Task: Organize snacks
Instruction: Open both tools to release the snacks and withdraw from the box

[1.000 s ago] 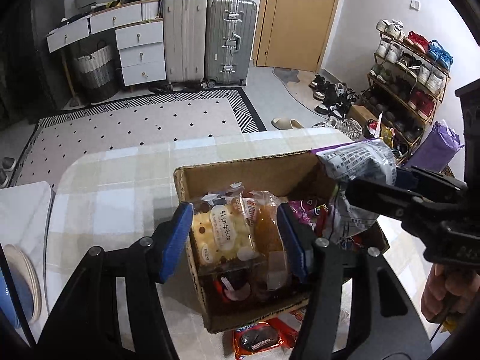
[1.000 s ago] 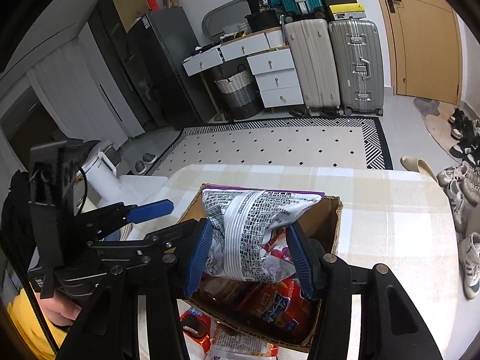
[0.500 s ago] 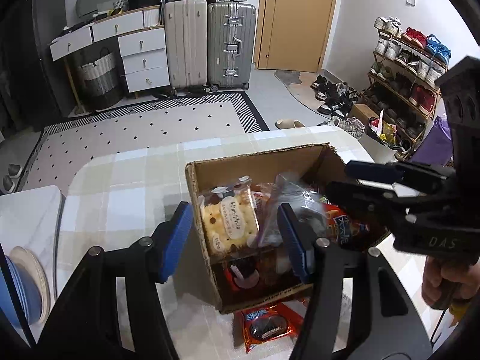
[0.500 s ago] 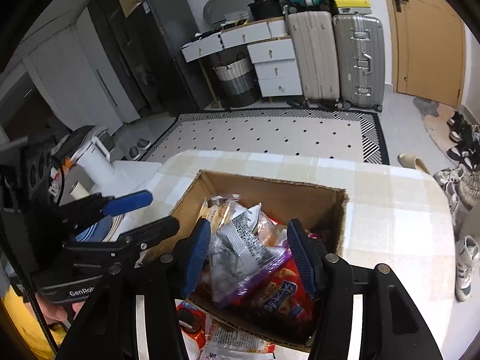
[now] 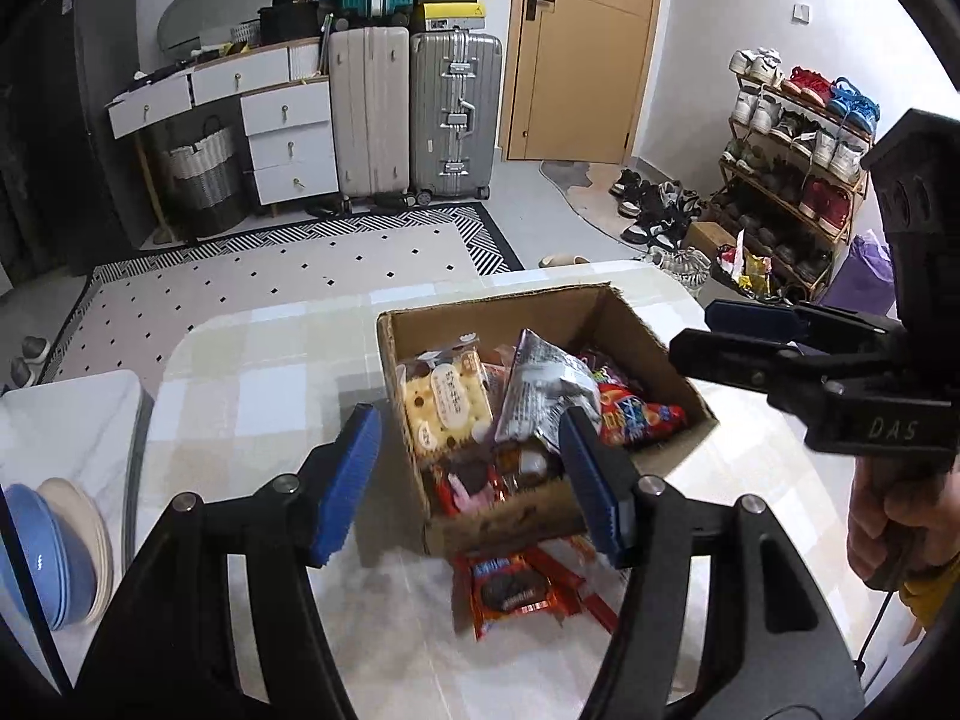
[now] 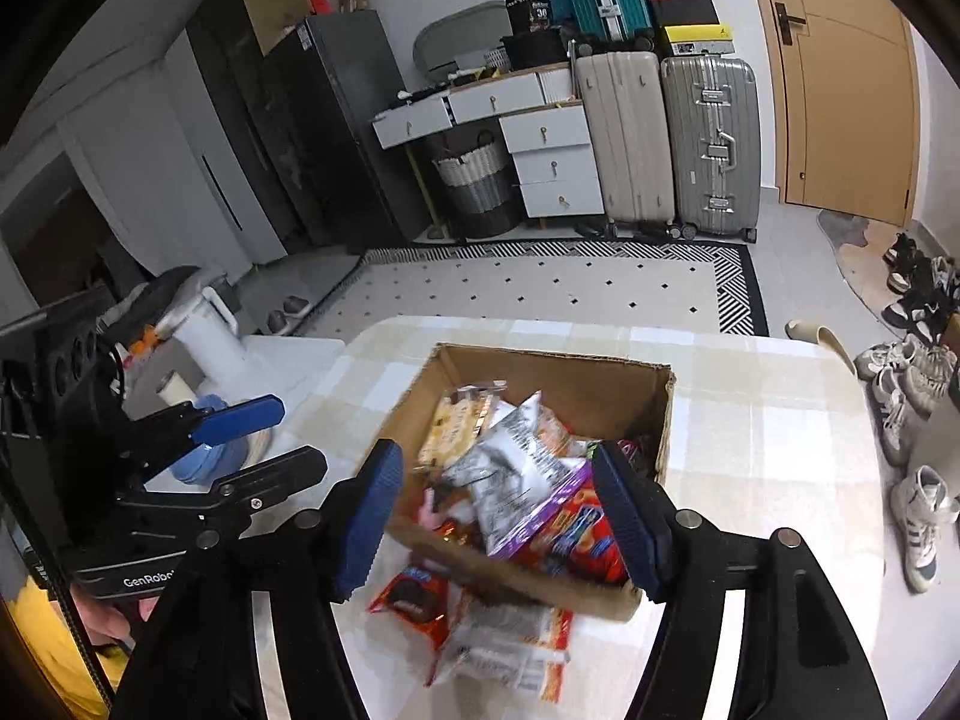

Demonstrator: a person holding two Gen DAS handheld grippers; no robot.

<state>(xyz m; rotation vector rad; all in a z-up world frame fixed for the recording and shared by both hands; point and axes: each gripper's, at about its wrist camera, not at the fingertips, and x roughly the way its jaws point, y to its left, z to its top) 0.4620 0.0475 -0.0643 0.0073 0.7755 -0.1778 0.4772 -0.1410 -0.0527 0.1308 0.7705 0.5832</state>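
Counting one box (image 5: 630, 324), two loose packets (image 6: 414, 597).

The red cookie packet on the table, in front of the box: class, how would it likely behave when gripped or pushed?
The red packet is probably light and should slide on the smooth table. Its glossy, creased film suggests it is floppy and slippery. The cookies pictured may crack under hard squeezing.

Blurred: red snack packets (image 6: 510, 630) below brown cardboard box (image 6: 558, 378), print unreadable. Hidden behind box's near wall: lower snacks. Cropped: blue bowls (image 5: 36, 552).
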